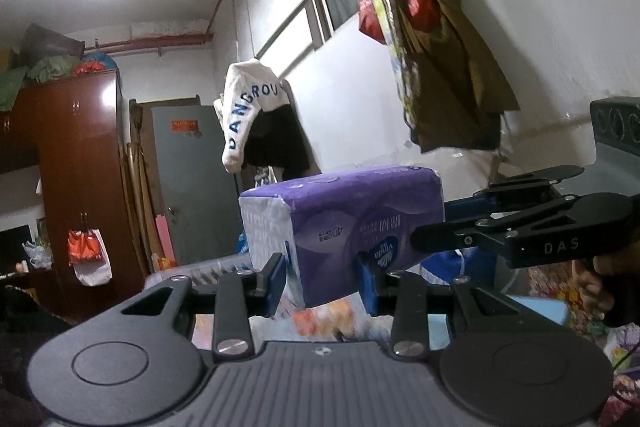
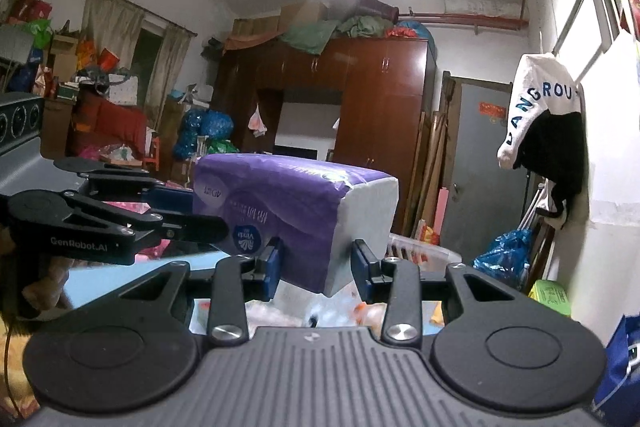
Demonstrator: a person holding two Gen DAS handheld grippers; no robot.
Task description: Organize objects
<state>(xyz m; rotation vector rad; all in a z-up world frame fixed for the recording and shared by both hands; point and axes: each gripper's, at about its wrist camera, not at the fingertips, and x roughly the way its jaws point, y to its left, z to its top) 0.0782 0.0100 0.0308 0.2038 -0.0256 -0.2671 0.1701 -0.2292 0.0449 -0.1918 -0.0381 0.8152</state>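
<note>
A purple pack of tissues (image 1: pixel 344 223) is held up in the air between both grippers. My left gripper (image 1: pixel 324 281) is shut on one end of it, its blue pads pressing both sides. My right gripper (image 2: pixel 316 267) is shut on the other end, which shows its white side (image 2: pixel 366 223). In the left wrist view the right gripper (image 1: pixel 440 235) reaches in from the right onto the pack. In the right wrist view the left gripper (image 2: pixel 192 215) reaches in from the left.
A brown wardrobe (image 2: pixel 376 107) and a grey door (image 2: pixel 480 163) stand at the back. A white and black jacket (image 1: pixel 256 115) and bags (image 1: pixel 440 67) hang on the wall. A clear plastic bin (image 2: pixel 420 251) and cluttered bags lie below the pack.
</note>
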